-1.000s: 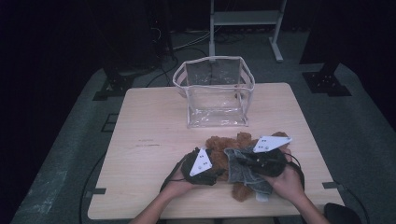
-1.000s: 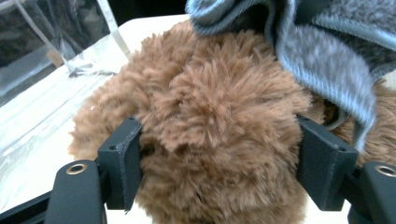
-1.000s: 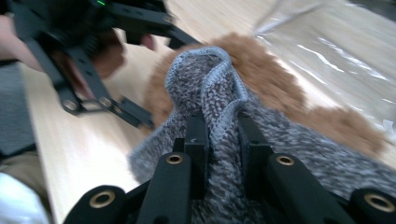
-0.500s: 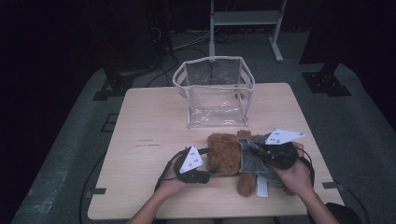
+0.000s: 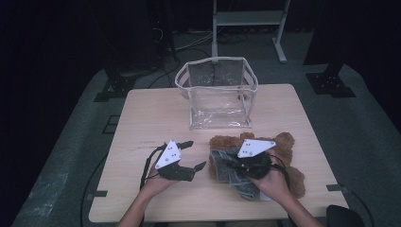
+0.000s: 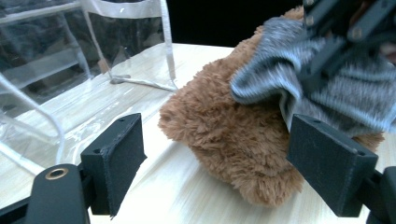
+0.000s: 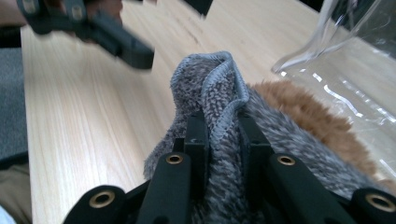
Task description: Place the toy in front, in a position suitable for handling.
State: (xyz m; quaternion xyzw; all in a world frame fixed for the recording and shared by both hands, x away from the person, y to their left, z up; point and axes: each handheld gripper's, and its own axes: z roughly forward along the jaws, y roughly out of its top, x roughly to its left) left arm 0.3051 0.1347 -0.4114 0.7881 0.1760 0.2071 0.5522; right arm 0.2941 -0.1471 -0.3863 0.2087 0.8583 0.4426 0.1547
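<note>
Right gripper (image 5: 236, 166) pinches the grey cloth (image 5: 227, 163) over the bear (image 5: 283, 146); left gripper (image 5: 195, 155), just opened and empty, sits just left of it.

My jaws: spread wide, just opened further, nothing pressed between the pads.
Ahead of me: brown plush bear (image 6: 233, 140) lying on the wooden table (image 6: 154, 186).
On the bear: grey knit cloth (image 6: 299, 79), pinched by the other gripper (image 6: 341, 37).
Left: clear plastic bag (image 6: 70, 60), upright.
</note>
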